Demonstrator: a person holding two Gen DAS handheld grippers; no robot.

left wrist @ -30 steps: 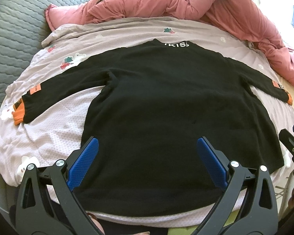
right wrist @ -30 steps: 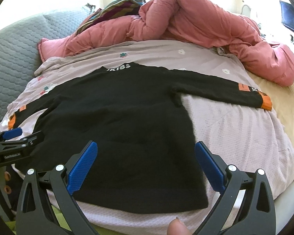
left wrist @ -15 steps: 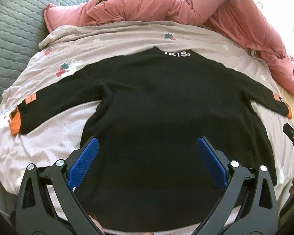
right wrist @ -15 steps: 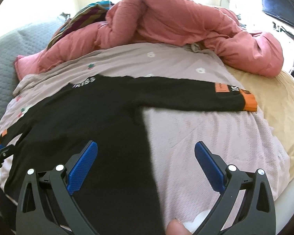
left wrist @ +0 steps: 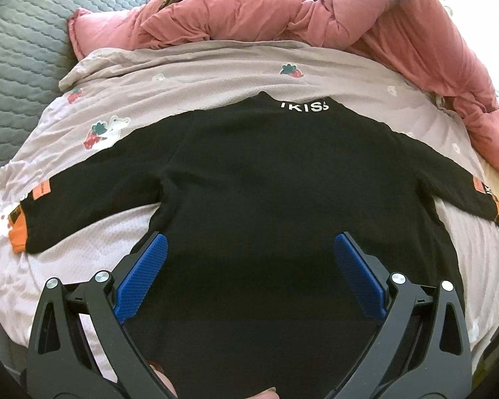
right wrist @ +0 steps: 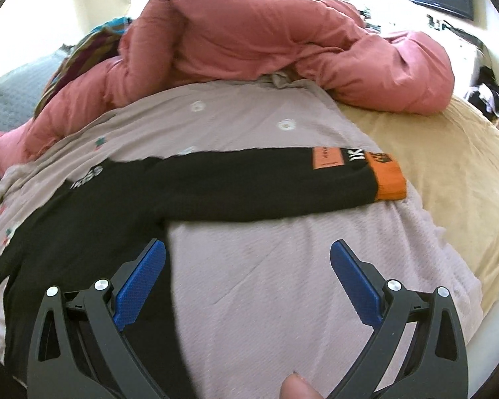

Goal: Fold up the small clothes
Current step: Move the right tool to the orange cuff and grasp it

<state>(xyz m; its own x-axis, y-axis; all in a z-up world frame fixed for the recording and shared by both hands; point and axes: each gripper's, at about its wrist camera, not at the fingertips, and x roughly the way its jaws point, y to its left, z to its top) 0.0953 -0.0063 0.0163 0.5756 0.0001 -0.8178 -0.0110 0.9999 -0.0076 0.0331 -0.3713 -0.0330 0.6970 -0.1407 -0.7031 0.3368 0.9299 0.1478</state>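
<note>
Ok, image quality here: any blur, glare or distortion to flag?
Left wrist: sharp, strong fisheye bend, black sweater loses detail in shadow. Right wrist: slight motion blur on the sweater body, window area above the pink duvet blown out, orange cuff still readable.

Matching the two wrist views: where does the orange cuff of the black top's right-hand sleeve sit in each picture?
Left wrist view: orange cuff at the far right edge, mid-height, only a sliver showing at the end of the sleeve.
Right wrist view: orange cuff right of centre, mid-height, lying flat on the pink-grey sheet.
Shared landmark: the white collar lettering on the black top.
</note>
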